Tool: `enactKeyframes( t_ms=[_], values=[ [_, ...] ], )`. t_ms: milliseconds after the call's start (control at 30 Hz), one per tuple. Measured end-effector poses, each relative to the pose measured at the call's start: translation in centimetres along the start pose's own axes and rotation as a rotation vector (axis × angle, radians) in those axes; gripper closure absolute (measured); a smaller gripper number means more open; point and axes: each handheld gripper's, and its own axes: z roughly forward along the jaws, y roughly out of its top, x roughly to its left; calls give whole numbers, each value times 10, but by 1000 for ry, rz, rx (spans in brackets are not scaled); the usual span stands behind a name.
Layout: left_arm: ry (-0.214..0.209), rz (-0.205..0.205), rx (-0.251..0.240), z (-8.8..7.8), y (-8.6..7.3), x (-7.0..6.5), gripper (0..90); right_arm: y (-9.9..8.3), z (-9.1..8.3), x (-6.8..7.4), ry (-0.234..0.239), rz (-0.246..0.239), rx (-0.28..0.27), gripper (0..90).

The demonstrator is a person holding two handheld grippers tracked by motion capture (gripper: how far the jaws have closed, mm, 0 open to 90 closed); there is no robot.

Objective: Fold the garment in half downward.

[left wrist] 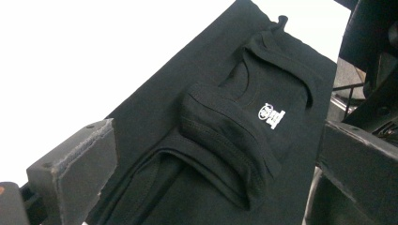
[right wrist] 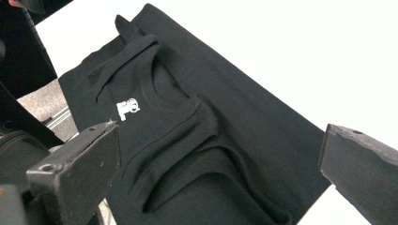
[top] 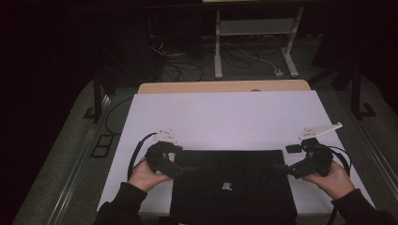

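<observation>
table cover (top: 225,117): big white sheet over most of the tabletop from where I'm watching, flat, nothing on its far half.
tabletop edge (top: 197,87): strip of light wood peeking out past the far side of the sheet, with a small dark mark I can't make out near its right end.
white frame (top: 256,28): metal stand on the floor behind the table, two legs and a shelf between them.
cables (top: 187,61): messy tangle on the floor left of that stand, pretty dark back there.
power strip (top: 279,72): small white one by the right leg.
floor (top: 61,154): grey carpet either side of the table.
</observation>
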Motion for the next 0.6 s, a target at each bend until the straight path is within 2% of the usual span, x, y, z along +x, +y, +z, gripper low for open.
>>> enactKeyframes(
  t_ms=[267, 600],
  values=[
    [17, 22, 4, -5, 4, 11, 0, 7, -2, -9, -15, -9, 3, 0],
    [37, 13, 4, -10, 9, 27, 0, 12, 2, -23, -26, -4, 8, 0]
  ],
)
